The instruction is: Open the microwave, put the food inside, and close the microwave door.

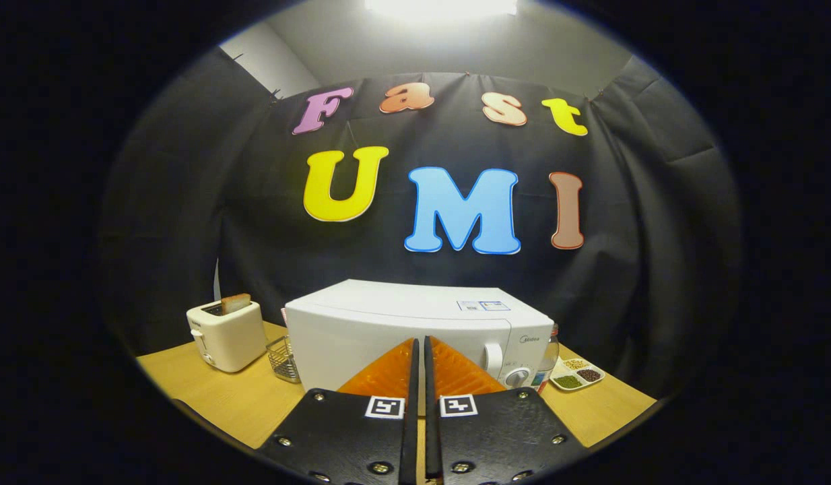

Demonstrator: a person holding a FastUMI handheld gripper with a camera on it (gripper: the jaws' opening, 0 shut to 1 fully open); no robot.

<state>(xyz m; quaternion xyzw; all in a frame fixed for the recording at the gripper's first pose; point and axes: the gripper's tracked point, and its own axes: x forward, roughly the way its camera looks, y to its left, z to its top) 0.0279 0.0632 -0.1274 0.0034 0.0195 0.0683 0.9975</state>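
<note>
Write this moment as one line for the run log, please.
gripper: shut, holding nothing | microwave: door closed, just ahead of fingers | toaster: beside microwave | phase: before opening

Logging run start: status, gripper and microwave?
Gripper shut, holding nothing. Microwave just ahead of fingers, door closed. Toaster and wire basket off to one side, not in the way.

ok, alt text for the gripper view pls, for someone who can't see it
The gripper has its fingers together with nothing between them, aimed at a closed white microwave on a wooden table. A toaster with bread and a small wire basket stand to one side, a divided dish to the other.
</note>
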